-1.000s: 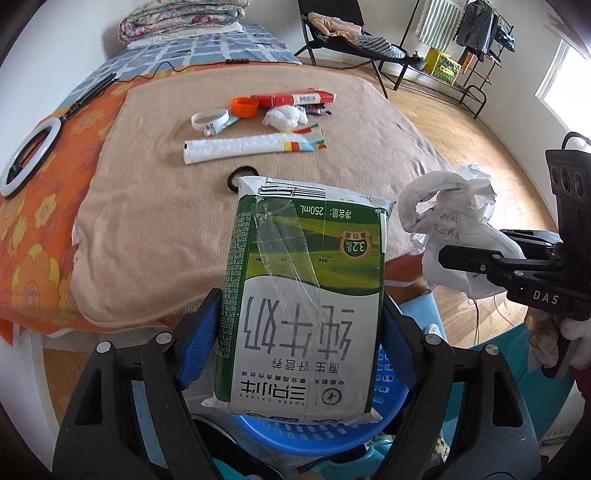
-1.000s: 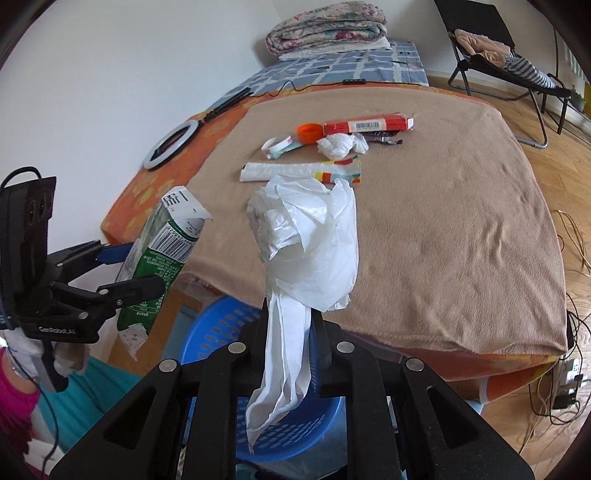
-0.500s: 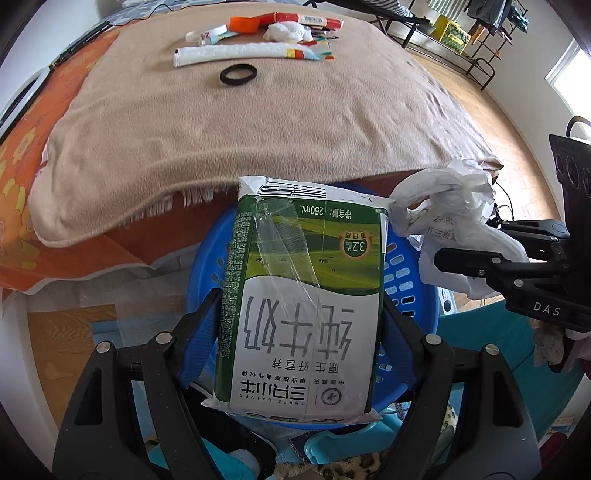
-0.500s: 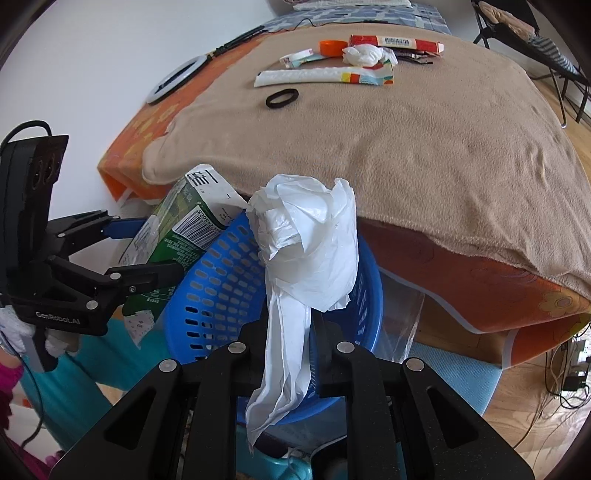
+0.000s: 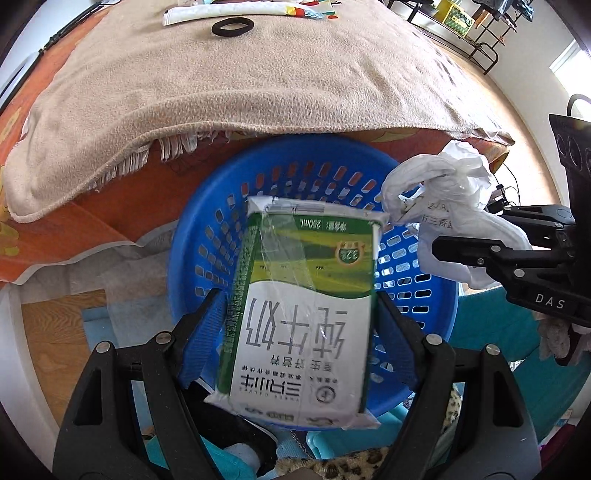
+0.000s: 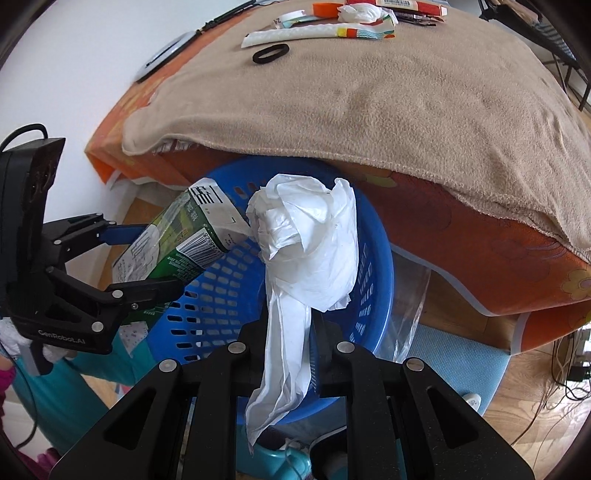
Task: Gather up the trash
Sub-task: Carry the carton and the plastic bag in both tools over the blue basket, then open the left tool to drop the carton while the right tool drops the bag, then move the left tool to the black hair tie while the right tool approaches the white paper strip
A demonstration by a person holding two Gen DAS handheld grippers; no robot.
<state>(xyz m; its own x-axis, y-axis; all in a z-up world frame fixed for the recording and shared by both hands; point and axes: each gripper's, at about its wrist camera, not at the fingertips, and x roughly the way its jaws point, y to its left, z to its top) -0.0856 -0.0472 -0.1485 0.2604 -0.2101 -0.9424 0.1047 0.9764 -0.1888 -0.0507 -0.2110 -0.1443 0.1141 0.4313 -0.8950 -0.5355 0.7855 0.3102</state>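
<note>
We see a green-and-white milk carton [image 5: 303, 306] clamped in the left gripper [image 5: 299, 325] above the blue basket [image 5: 218, 229]. Beside it, the right gripper [image 6: 291, 347] pinches a crumpled white plastic bag [image 6: 310, 251] over the same basket, below the tan blanket [image 6: 369, 92].

Setting: a home bedroom, shown by a bed [image 6: 369, 110] under a beige blanket [image 5: 258, 74], wooden floor [image 6: 535, 424], and a folding rack [image 5: 461, 22] by the window.
</note>
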